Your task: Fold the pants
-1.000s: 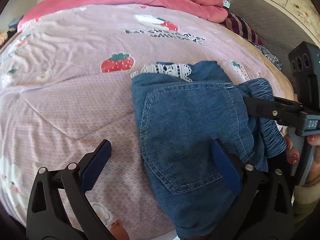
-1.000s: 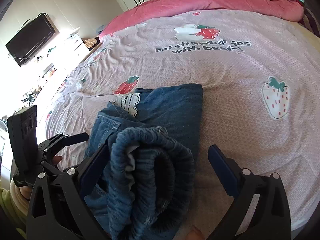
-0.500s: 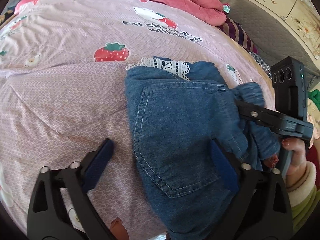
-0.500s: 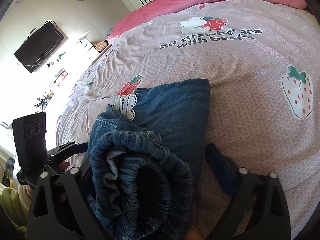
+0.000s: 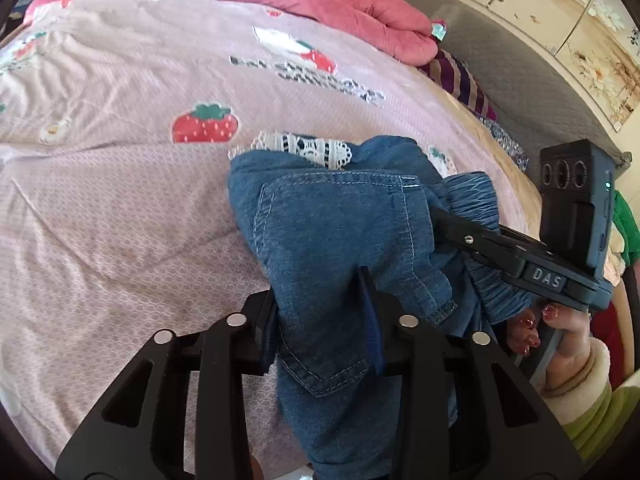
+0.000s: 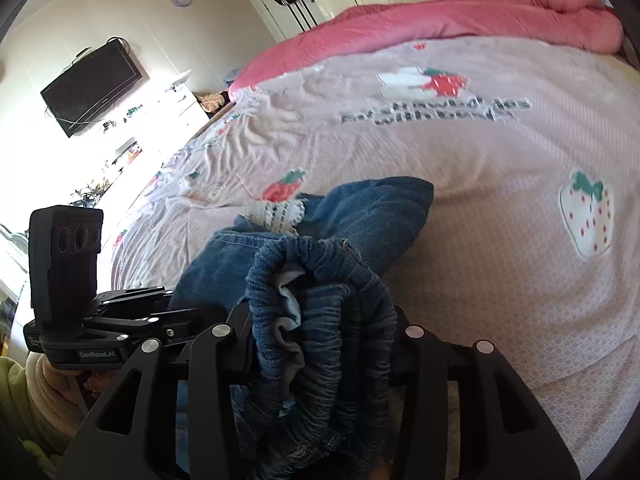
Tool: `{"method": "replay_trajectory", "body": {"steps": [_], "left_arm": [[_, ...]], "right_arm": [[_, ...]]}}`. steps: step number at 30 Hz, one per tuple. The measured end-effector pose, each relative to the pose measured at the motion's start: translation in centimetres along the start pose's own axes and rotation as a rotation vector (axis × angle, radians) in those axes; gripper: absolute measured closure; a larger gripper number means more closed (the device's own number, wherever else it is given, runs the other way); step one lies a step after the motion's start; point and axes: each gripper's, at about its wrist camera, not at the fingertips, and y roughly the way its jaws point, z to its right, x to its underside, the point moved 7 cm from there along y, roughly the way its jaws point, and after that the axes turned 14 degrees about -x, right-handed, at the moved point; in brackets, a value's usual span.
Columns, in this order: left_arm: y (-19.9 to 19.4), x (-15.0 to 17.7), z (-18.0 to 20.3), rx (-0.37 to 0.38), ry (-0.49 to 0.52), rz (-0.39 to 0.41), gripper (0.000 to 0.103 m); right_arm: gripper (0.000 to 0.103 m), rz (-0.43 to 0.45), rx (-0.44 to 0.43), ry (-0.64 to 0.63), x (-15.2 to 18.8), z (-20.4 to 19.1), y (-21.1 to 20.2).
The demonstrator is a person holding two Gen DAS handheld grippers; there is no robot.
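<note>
Both hand-held grippers have clamped pants [image 5: 336, 232] on strawberry bedspread [image 5: 120, 200].

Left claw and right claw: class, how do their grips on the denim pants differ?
The left claw pinches the flat pocket panel of the denim pants; the right claw clamps the gathered elastic waistband. The left claw's cloth lies smooth, the right claw's bunches thickly. Both are shut on the pants.
</note>
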Motion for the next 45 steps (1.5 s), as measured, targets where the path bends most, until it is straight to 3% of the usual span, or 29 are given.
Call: {"method": "replay_trajectory", "body": {"steps": [9,16,20,26,34,39,45], "left_arm": [[-3.2,-3.4,-3.4,-0.107,-0.011,0.123,0.078],[-2.8,-6.7,-6.7,-0.186,-0.006,0.156,0.078],[-1.0,-7.4,-8.4,-0.213,-0.026,0.138,0.078],[2.0,-6.6,-9.1,-0.245,-0.015,0.087,0.074],[2.5,-6.5,-9.5,-0.269,-0.008,0.094,0.063],[2.5,-6.4,-9.7,-0.286,-0.011,0.099,0.055],[1.8,-6.2,-9.9,-0.317,-0.009,0.122,0.045]], "right_arm": [[0.062,0.029,-0.045,-0.101,-5.2,-3.8,2.9],[0.062,0.031,-0.059,-0.086,-9.2,-3.1,7.0],[0.062,-0.006,-0.035,-0.054,-9.6,-1.6,9.4],[0.06,-0.094,0.049,-0.025,-7.3,1.3,12.1],[0.046,-0.101,0.088,-0.021,-6.9,2.2,12.1],[0.023,-0.086,0.134,0.003,-6.8,3.0,11.8],[0.015,-0.056,0.138,0.003,-6.8,2.6,10.5]]}}
